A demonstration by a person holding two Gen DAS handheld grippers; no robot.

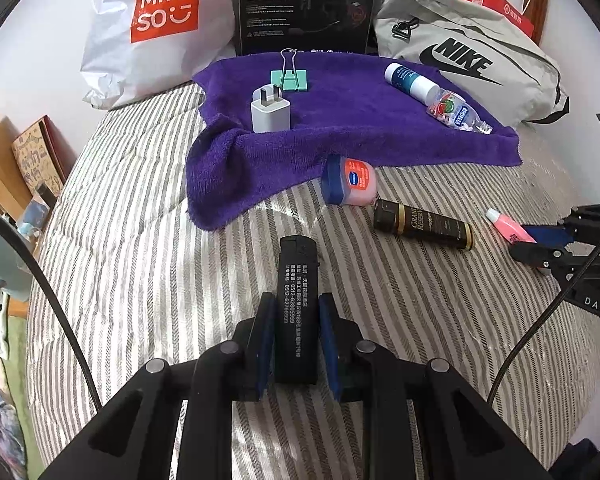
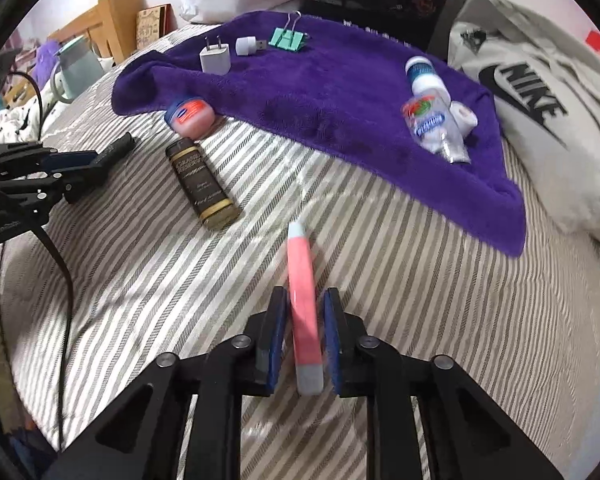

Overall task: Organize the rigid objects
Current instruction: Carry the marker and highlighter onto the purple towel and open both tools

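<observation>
**Inspector A:** Assessing progress: roughly half done, by my reckoning. On the purple terry towel (image 1: 340, 120) already sit a white plastic wall charger (image 1: 271, 114), a mint-green metal binder clip (image 1: 290, 76), a small white USB night light (image 2: 249, 45), a white-and-teal capped bottle (image 1: 410, 79), a clear plastic bottle with a fruit label (image 1: 456, 114) and a small white roll (image 2: 463, 118).

**Inspector B:** And off the towel?

**Inspector A:** Four items remain on the grey-and-white striped bedcover (image 1: 140, 260). The left gripper (image 1: 296, 310) has its jaws closed on a matte black rectangular lighter with white print (image 1: 296, 280), near centre. The right gripper (image 2: 305, 304) brackets a slim pink tube with a pale cap (image 2: 302, 280); small gaps show beside both pads, so I cannot tell whether it is held. A round pink jar with a blue lid (image 1: 350, 181) lies on its side touching the towel's near edge; a dark brown cylindrical tube with gold bands (image 1: 422, 224) lies just beside it.

**Inspector B:** Surfaces?

**Inspector A:** Towel plush, bedcover woven and soft; the objects hard and smooth.
</observation>
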